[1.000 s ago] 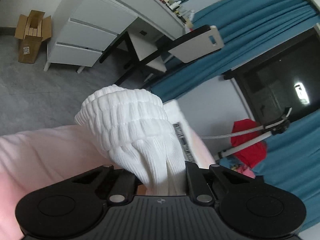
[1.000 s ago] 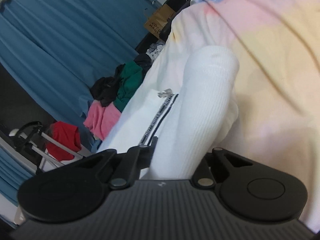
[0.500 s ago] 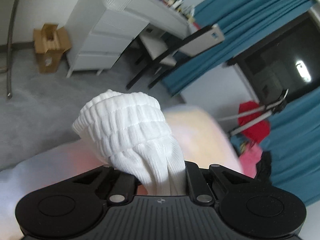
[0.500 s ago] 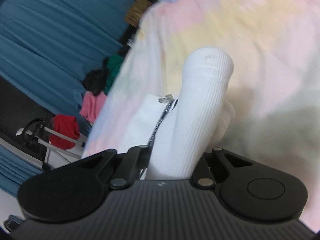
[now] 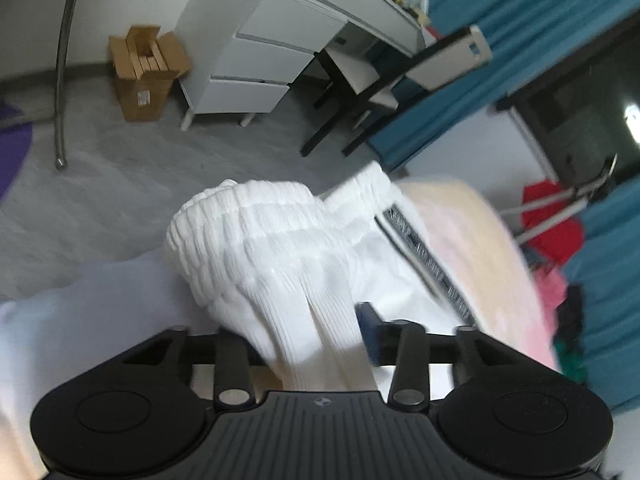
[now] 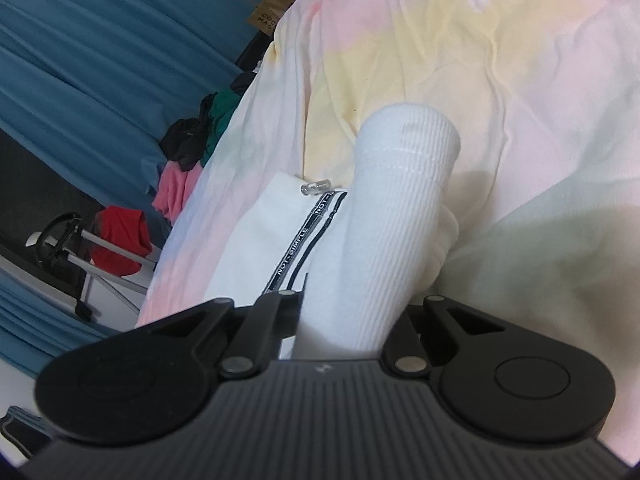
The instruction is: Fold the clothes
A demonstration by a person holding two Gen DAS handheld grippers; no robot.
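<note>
A white garment with an elastic waistband (image 5: 248, 232) and a black-and-white printed side tape (image 5: 424, 252) lies bunched on the pastel bedsheet (image 5: 472, 232). My left gripper (image 5: 312, 340) is at the waistband end. Its jaws are opening and stand apart, with the ribbed white cloth lying loose between them. In the right wrist view a ribbed white cuff (image 6: 400, 200) sticks up from my right gripper (image 6: 344, 320), which is shut on it. The rest of the garment (image 6: 264, 240) lies flat beside it on the sheet (image 6: 520, 100).
Beyond the bed's edge is grey floor with a white drawer desk (image 5: 260, 52), a cardboard box (image 5: 144, 72) and a black chair (image 5: 384, 92). Blue curtains (image 6: 100, 60) hang behind. A pile of clothes (image 6: 188, 160) and a red cloth (image 6: 120, 240) on a stand sit at the bed's side.
The left gripper's jaws have spread apart and released the waistband, which now rests lower on the bed. Both views have swung across the bed; the right grip is unchanged.
</note>
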